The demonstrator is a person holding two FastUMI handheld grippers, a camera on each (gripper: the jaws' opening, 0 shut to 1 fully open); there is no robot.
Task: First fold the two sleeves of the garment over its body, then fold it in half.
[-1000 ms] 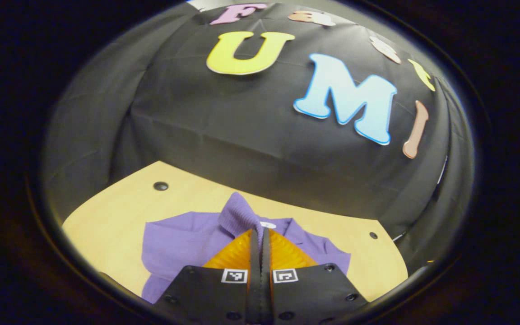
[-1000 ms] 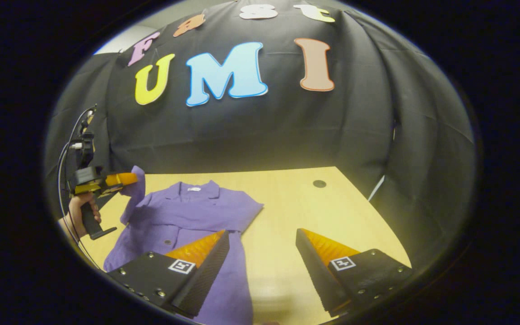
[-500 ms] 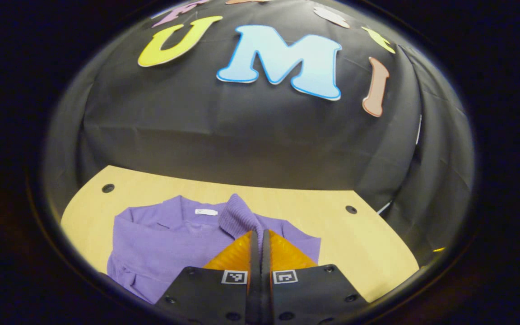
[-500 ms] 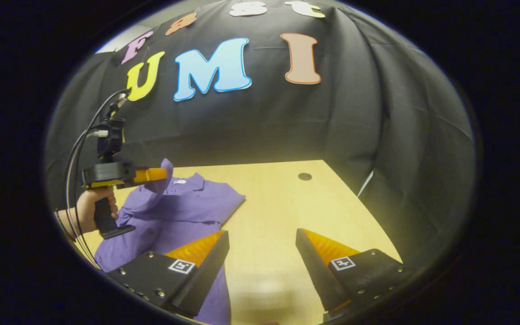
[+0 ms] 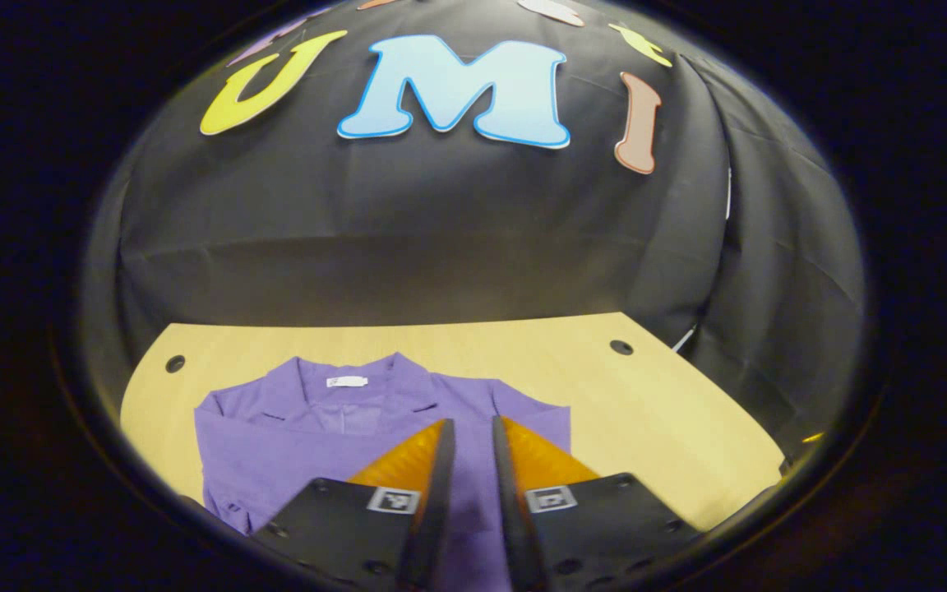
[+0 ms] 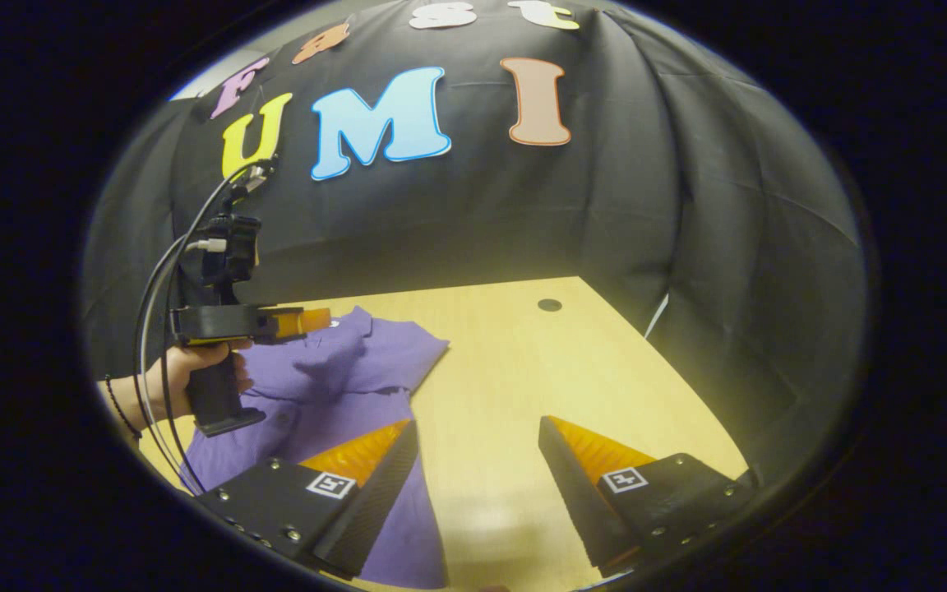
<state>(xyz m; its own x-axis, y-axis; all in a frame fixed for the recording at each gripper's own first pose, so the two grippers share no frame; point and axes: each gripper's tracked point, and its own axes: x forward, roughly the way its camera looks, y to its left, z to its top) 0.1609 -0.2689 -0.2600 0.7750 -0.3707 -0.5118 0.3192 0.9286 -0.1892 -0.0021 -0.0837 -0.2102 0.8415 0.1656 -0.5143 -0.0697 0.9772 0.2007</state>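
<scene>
The garment (image 5: 334, 427), a purple shirt, lies flat on the table (image 5: 671, 411) with its collar toward the booth wall; the left gripper (image 5: 468, 460) hovers over its body with the fingers a narrow gap apart and nothing between them, shirt cloth showing through the slot; in the right gripper view the left gripper (image 6: 309, 321) sits above the collar end, held by a hand (image 6: 194, 370), and whether its fingers touch the cloth cannot be told from there. The right gripper (image 6: 478, 460) hangs near the shirt's lower edge, fingers wide apart and holding nothing; one finger overlaps the purple cloth in the picture, the other stands over bare table. Judging by how things lie, the sleeve on the left side looks laid over the body, while the other sleeve (image 6: 408, 349) spreads out toward the bare table and seems not yet folded. To do that fold well, the right gripper should take the sleeve near its cuff, pinch only one layer, lift just enough to clear the body, carry it across squarely, and set it down flat before letting go; dragging low risks rucking the shirt and undoing the first fold.
</scene>
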